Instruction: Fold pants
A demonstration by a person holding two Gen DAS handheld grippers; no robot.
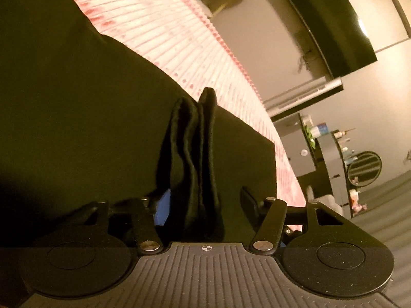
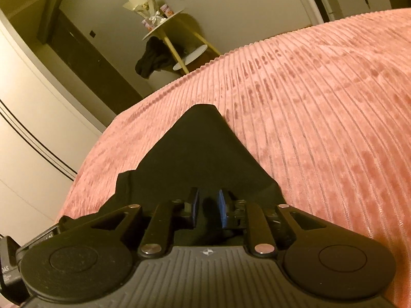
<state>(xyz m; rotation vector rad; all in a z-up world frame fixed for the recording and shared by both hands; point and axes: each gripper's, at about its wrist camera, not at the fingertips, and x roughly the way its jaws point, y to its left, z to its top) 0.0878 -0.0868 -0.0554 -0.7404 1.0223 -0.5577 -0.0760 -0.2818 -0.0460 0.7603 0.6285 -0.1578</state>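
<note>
- The black fabric pants (image 1: 77, 102) are lying spread on the pink ribbed bedspread (image 1: 179, 41).
- The left hand-held gripper (image 1: 205, 200) is standing open around a bunched, upright fold of them, its pads not pressing.
- The right hand-held gripper (image 2: 208, 205) is sitting slightly parted over a pants corner (image 2: 203, 138), gripping nothing.

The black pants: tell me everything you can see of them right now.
The black pants are dark, soft, matte fabric spread on the pink ribbed bedspread. In the left wrist view a bunched, layered edge stands up between the left gripper fingers, which are apart. In the right wrist view a pointed corner lies on the bedspread ahead of the right gripper, fabric between its narrowly parted fingers.
</note>
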